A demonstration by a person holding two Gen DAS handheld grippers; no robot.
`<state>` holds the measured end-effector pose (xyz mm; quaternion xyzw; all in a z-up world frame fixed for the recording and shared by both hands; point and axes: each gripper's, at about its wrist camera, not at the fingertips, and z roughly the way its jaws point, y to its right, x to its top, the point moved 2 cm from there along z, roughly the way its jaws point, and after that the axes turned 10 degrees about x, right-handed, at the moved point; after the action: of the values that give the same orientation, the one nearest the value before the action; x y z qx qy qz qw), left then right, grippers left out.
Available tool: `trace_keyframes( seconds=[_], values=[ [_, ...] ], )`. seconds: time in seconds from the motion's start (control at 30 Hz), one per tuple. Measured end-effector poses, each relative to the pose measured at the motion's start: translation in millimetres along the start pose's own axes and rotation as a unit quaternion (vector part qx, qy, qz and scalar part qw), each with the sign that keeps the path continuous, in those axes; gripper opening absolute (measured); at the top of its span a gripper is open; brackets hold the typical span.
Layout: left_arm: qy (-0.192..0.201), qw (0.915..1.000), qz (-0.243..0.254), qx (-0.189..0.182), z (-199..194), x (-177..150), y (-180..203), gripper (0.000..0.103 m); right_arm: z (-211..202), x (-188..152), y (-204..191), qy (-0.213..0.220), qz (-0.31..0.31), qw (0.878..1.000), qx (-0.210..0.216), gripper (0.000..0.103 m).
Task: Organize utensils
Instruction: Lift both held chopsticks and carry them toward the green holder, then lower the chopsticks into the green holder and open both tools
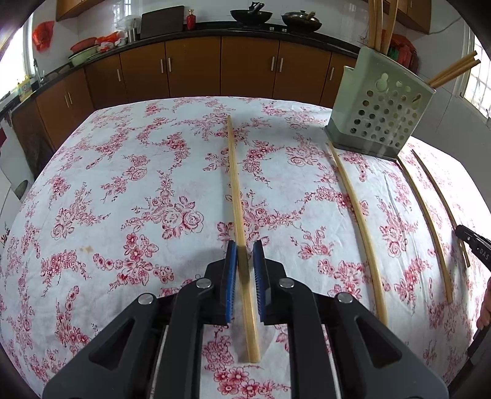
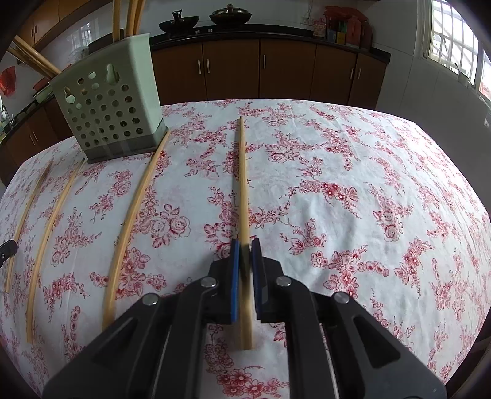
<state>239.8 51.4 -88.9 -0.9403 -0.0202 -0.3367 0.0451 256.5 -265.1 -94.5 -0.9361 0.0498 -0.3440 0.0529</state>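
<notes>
A bamboo chopstick (image 1: pixel 233 172) lies lengthwise on the flowered tablecloth (image 1: pixel 122 184) and passes between the blue pads of my left gripper (image 1: pixel 245 245). The pads stand slightly apart around it, with a gap on its right side. My right gripper (image 2: pixel 245 244) is shut on another chopstick (image 2: pixel 242 172), which casts a grey shadow along its left side. A pale green perforated holder (image 1: pixel 380 113) (image 2: pixel 113 107) stands at the far side between the two grippers, with several chopsticks upright in it. The right gripper's black finger (image 1: pixel 469 242) shows at the left wrist view's right edge.
Two more chopsticks (image 2: pixel 135 221) (image 2: pixel 52 221) lie side by side on the cloth between the grippers, in front of the holder. A hand (image 1: pixel 486 304) shows at the right edge. Brown cabinets (image 2: pixel 230 73) and a counter with woks (image 1: pixel 251 15) stand behind the table.
</notes>
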Motion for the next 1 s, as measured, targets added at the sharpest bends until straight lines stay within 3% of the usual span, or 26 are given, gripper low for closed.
trace_keyframes(
  seconds=[0.43,0.73,1.0],
  values=[
    [0.0,1.0,0.0,0.01,-8.9,-0.9,-5.6,0.008,-11.0,-4.3,4.3,0.004,0.002,1.0,0.006,0.008],
    [0.098,0.9946,-0.033,-0.01,-75.6,36.5,-21.7,0.008,-77.0,30.0,10.2,0.107,0.006,0.994,0.021,0.008],
    [0.155,0.9858,-0.06,-0.024,-114.1,64.8,-27.0,0.007,-121.7,58.8,12.6,0.179,0.011,0.983,0.031,0.008]
  ],
)
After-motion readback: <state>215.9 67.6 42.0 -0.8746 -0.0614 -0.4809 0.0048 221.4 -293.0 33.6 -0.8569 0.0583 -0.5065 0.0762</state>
